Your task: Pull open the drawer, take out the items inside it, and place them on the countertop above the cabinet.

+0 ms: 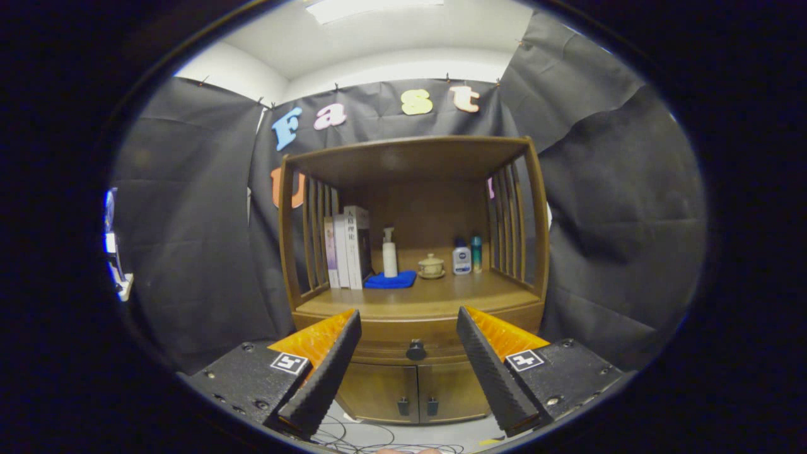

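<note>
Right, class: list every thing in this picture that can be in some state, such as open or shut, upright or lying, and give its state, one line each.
gripper: open, fingers spread, holding nothing
drawer: shut, knob ahead between the fingers
cabinet doors: both shut
books: standing upright on the countertop
pump bottle: upright on the blue cloth
blue cloth: lying flat
lidded pot: lid on
two small bottles: upright, capped

The gripper is held level and pointing forward, its two fingers spread wide apart with nothing between them and touching nothing.
</note>
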{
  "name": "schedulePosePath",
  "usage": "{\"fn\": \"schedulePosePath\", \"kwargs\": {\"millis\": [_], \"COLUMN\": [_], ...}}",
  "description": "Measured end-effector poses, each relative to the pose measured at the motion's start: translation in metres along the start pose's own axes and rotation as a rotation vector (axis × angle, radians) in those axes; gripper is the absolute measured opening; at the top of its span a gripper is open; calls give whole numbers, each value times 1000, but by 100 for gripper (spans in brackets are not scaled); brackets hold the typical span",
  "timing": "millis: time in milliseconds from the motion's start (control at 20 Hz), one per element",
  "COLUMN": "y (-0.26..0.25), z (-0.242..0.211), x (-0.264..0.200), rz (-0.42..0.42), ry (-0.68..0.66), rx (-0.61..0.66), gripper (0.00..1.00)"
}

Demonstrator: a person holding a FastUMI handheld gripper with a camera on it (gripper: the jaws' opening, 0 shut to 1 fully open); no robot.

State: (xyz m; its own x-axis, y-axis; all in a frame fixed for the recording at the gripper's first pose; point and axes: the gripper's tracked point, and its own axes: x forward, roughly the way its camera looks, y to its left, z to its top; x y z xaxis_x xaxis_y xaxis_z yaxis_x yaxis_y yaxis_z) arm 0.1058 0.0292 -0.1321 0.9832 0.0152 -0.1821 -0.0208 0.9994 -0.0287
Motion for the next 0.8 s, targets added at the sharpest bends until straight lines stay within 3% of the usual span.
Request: {"fn": "schedulePosePath", "kwargs": {"millis": [400, 800], "y": [-7, -14], "z": [-73, -113], "x": [78, 145], "rz": [3, -34], "ry": [142, 221], "rx": [16, -6], "gripper": [96, 82]}}
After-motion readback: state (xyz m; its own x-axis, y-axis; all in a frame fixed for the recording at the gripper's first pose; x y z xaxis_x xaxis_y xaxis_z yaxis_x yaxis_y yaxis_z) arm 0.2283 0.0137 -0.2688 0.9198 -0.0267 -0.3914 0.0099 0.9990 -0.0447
